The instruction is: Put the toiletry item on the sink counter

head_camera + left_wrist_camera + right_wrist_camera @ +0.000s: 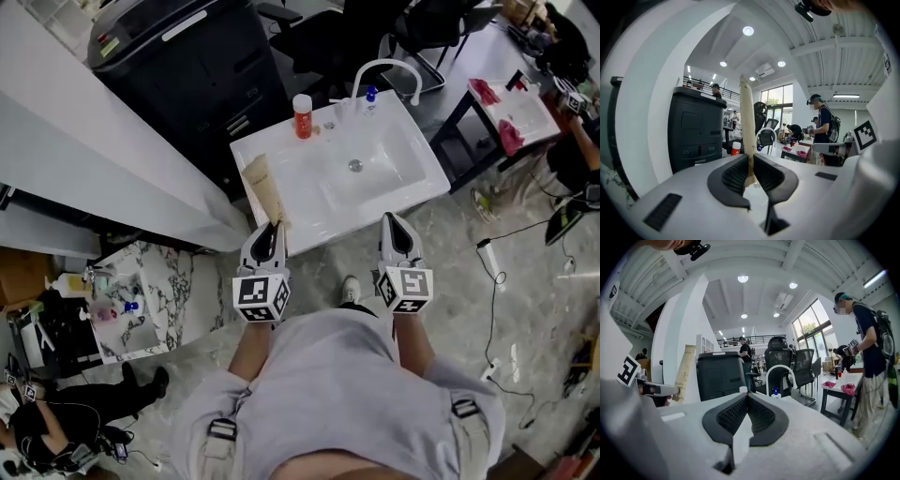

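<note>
A white sink bench (281,159) stands in a busy office. My left hand-held gripper (271,229) pinches one end of the long tan toiletry pack (264,190), so the pack pokes over the bench's front left corner. My right hand-held gripper (395,221) is closed and empty at the bench's front.

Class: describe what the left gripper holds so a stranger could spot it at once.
Find the white sink counter beside the black cabinet. At its near left edge the left gripper pinches a long, flat beige packet, unlike the stubby red-and-white bottle by the tap.
</note>
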A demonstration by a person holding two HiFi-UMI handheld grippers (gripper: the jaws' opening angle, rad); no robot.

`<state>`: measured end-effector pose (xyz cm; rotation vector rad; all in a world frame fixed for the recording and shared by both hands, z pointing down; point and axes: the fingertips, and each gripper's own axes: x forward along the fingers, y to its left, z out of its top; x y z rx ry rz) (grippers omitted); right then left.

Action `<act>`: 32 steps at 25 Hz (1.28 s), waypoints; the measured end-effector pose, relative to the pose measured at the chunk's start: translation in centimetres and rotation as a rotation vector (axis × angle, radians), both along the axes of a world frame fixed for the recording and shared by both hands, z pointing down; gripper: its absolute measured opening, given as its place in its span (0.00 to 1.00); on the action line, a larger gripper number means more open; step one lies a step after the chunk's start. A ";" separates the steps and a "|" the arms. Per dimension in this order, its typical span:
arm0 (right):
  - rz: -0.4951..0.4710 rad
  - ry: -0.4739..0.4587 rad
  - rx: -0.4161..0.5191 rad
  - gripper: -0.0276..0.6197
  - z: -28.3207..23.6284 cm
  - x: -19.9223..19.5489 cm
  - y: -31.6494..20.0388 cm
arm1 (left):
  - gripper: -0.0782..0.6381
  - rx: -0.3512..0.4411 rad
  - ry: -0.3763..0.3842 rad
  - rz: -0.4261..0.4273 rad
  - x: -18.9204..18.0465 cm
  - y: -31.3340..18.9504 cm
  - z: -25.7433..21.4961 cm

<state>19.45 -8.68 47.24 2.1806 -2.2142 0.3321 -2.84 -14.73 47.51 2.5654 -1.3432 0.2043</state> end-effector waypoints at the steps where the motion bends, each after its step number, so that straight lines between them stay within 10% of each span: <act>1: -0.019 0.004 0.005 0.05 -0.3 1.0 -0.9 | 0.16 -0.002 0.001 -0.014 1.0 -0.5 -0.1; 11: -0.197 0.008 0.000 0.05 0.5 6.0 -6.1 | 0.16 -0.004 0.004 -0.139 7.2 -2.5 -0.1; 32: -0.245 0.005 -0.016 0.05 0.6 -1.2 -12.6 | 0.16 -0.023 0.014 -0.162 0.6 -7.3 0.4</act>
